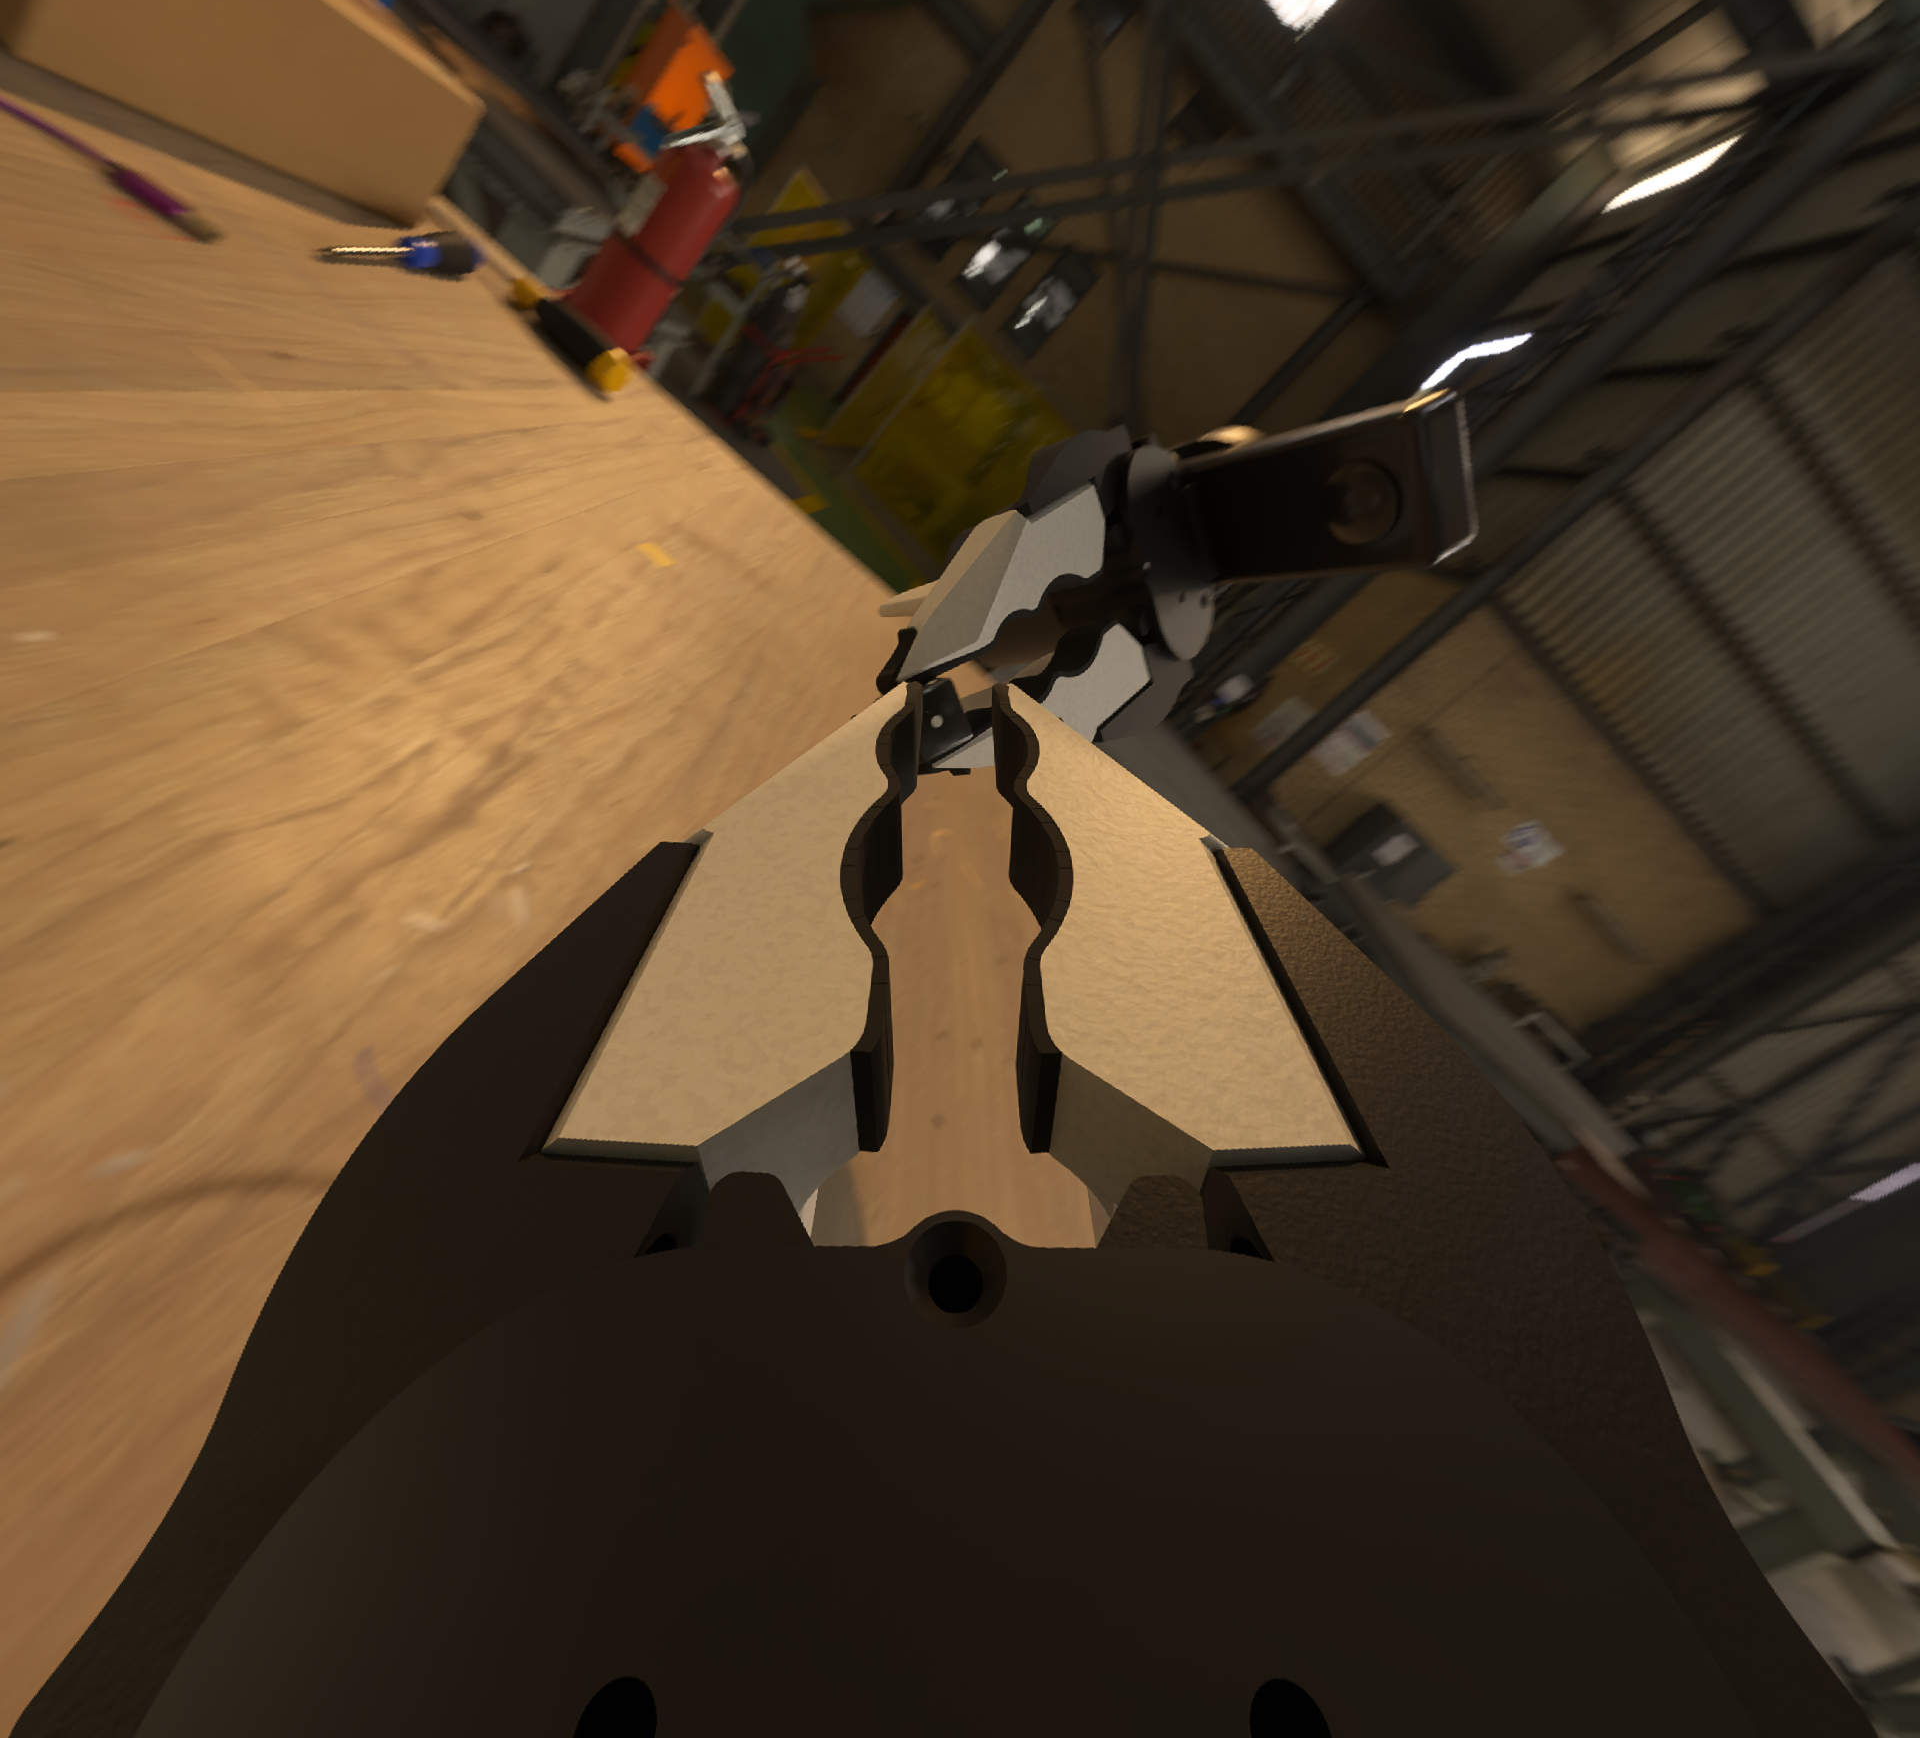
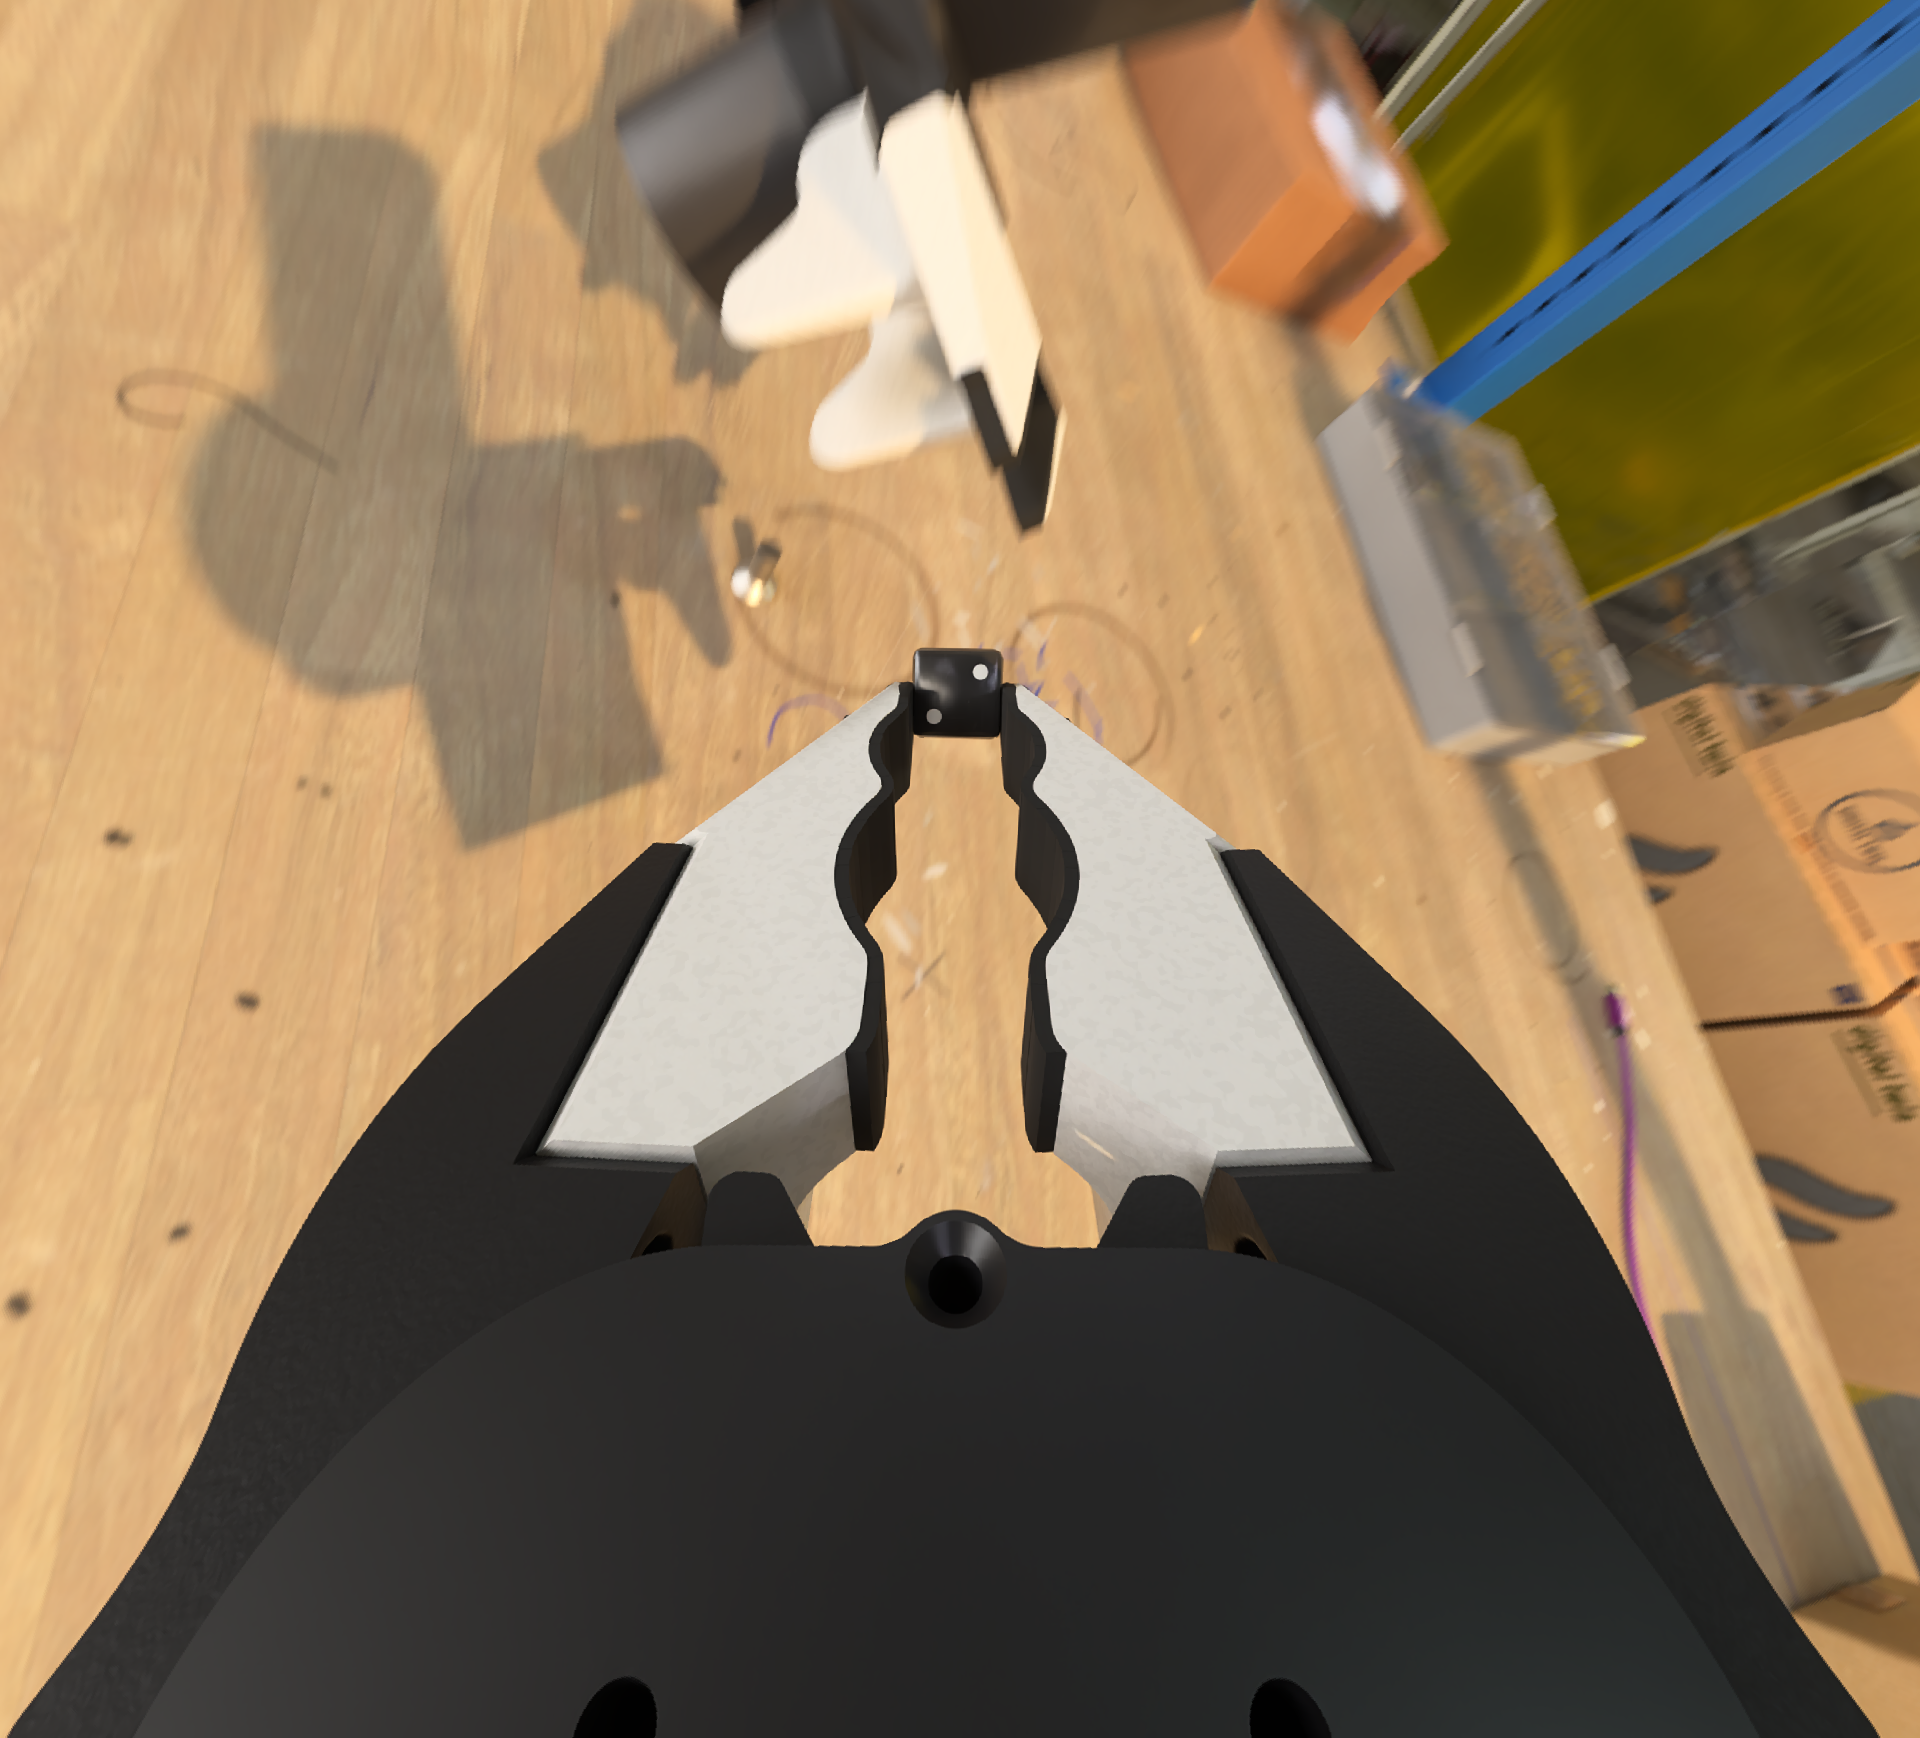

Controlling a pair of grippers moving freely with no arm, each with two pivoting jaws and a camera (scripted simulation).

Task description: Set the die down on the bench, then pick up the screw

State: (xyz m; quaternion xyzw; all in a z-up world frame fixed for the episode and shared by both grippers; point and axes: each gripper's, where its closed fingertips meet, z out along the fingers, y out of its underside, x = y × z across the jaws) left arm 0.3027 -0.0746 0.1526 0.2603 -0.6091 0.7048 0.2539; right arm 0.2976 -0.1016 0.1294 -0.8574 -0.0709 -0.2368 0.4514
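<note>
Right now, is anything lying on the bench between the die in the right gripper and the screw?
No. In the right wrist view, only bare bench separates the die in the right gripper from the screw.

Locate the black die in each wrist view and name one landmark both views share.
Left wrist view: die just above centre, seen in the gap beyond this view's own fingertips.
Right wrist view: die just above centre, pinched at the fingertips.
Shared landmark: the right gripper holding it.
</note>
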